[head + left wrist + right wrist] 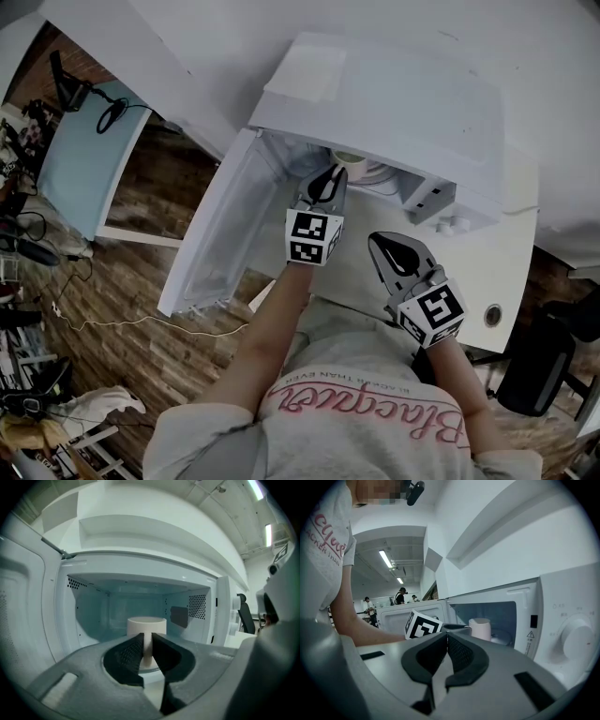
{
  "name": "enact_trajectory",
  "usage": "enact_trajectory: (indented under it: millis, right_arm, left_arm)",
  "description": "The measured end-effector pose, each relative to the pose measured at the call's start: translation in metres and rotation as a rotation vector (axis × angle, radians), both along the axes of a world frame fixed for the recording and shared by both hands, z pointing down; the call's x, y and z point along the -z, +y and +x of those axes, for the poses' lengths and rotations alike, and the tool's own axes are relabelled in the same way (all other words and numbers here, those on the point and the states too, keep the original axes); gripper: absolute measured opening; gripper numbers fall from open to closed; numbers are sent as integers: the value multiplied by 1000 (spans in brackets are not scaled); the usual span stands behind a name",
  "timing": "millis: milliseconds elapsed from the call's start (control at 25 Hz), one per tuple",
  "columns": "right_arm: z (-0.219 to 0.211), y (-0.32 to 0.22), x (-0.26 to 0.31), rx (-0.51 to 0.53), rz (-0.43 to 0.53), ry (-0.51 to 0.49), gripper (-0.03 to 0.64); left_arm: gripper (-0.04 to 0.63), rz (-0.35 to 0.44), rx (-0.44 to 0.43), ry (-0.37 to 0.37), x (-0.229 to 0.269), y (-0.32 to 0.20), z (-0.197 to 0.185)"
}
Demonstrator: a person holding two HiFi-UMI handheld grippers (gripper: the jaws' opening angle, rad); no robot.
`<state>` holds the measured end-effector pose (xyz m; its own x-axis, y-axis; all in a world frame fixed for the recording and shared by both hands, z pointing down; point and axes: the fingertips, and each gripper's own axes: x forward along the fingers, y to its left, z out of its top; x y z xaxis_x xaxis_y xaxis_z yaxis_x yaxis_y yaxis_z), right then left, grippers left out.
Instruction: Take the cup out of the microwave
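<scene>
A white cup (146, 624) stands inside the open microwave (394, 103), on its glass turntable. My left gripper (147, 641) reaches into the cavity, its jaws nearly closed on the cup's handle, a white strip that fills the narrow gap between the pads. From the head view the cup (352, 161) shows just past the left gripper (326, 183). My right gripper (389, 246) hovers outside over the table in front of the oven, shut with nothing in it. The right gripper view has the cup (480, 629) behind the left gripper's marker cube (423, 625), with the right gripper (446, 634) in front.
The microwave door (225, 234) hangs wide open to the left. Its control panel with a round knob (576, 641) lies right of the cavity. The oven sits on a white table (511, 262). A black chair (539, 366) stands at the right; wooden floor lies to the left.
</scene>
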<state>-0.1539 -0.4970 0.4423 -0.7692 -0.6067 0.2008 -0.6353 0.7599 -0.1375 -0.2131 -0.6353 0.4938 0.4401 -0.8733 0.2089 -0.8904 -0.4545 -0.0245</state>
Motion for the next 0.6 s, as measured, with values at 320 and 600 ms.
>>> enact_trajectory:
  millis: [320, 600]
  right_arm:
    - [-8, 12, 1, 16, 0, -5, 12]
    - [-17, 20, 7, 13, 10, -24, 12]
  left_arm:
    - [51, 5, 7, 25, 4, 22, -11]
    - [51, 11, 15, 37, 9, 39, -24]
